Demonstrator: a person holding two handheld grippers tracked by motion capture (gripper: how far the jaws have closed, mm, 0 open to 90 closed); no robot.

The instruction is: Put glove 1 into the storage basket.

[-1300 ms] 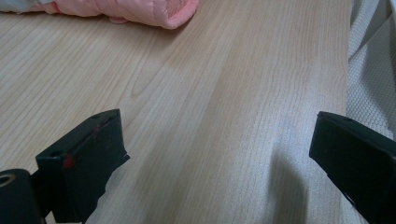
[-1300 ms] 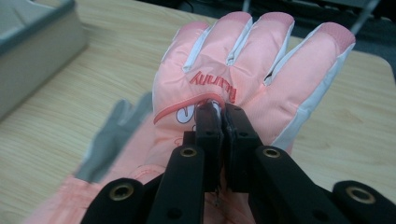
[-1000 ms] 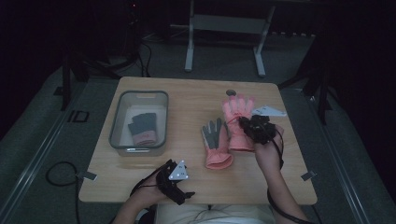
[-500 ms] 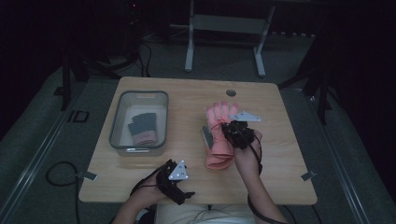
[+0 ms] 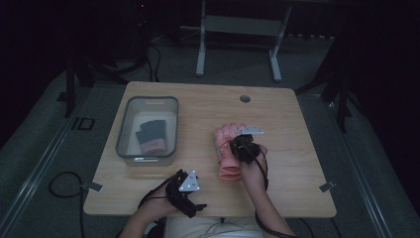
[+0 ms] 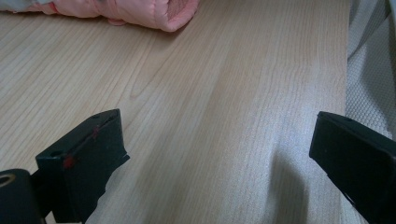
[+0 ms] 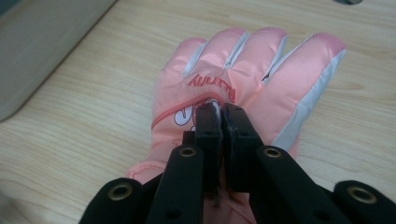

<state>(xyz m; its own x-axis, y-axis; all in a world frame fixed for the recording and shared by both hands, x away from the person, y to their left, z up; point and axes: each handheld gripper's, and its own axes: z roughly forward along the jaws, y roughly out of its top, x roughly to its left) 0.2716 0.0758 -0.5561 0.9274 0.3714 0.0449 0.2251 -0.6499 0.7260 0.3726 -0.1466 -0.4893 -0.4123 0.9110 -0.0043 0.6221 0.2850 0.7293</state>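
A pink padded glove lies on the wooden table, fingers pointing away from the person, on top of a second glove of the pair. My right gripper comes from the near side and is shut on it. In the right gripper view the jaws of the right gripper pinch a fold of fabric on the back of the pink glove, by the red lettering. My left gripper rests at the table's front edge. Its jaws stand wide open over bare wood in the left gripper view, with a pink glove's cuff farther off.
A clear plastic bin stands at the left of the table and holds a dark glove with a pink cuff. Its wall is close on the left in the right gripper view. A round cable hole lies toward the far edge.
My right gripper has carried the pink glove left, down and nearer the person, over the other glove that lay palm up. The left gripper has stayed still.
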